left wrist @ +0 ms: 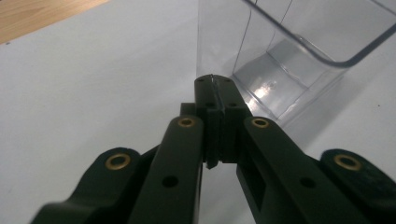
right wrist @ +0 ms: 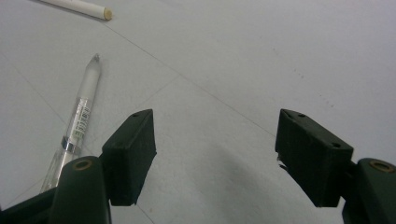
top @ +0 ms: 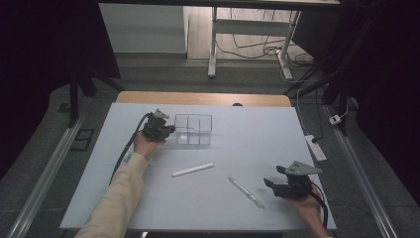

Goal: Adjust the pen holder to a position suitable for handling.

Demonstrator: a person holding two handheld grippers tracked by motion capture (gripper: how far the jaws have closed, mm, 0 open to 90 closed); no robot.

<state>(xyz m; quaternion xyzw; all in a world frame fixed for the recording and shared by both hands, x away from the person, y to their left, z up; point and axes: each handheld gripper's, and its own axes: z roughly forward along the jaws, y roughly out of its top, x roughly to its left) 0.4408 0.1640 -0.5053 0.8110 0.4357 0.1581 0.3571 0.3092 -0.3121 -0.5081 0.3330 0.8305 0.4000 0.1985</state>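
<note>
Left gripper (top: pixel 171 130): we are seeing its jaws pressed fully together with nothing between them, the tips resting at the near outer corner of the clear organizer (top: pixel 193 129)

Right gripper (top: pixel 271 183): we are holding it low over the table (top: pixel 277 129) with the jaws spread wide and nothing in them, just to the right of the pen (top: pixel 246 192)

Clear organizer: it is standing upright toward the far left of the white table, its compartments looking empty; in the left gripper view its wall (left wrist: pixel 299 51) is rising right beside the closed tips

Pen: it is lying flat near the front right, and in the right gripper view its barrel (right wrist: pixel 79 123) is running just outside the left jaw

White stick (top: pixel 192 169): it is lying flat between the organizer and the pen, apart from both

How the pen is likely handling: we are judging it light, stiff and smooth, so prone to rolling or slipping under the pads

Where to grip: we are favouring the middle of the barrel, pinched across its width

How the organizer is likely handling: thin hard plastic, light, liable to slide when nudged
</note>
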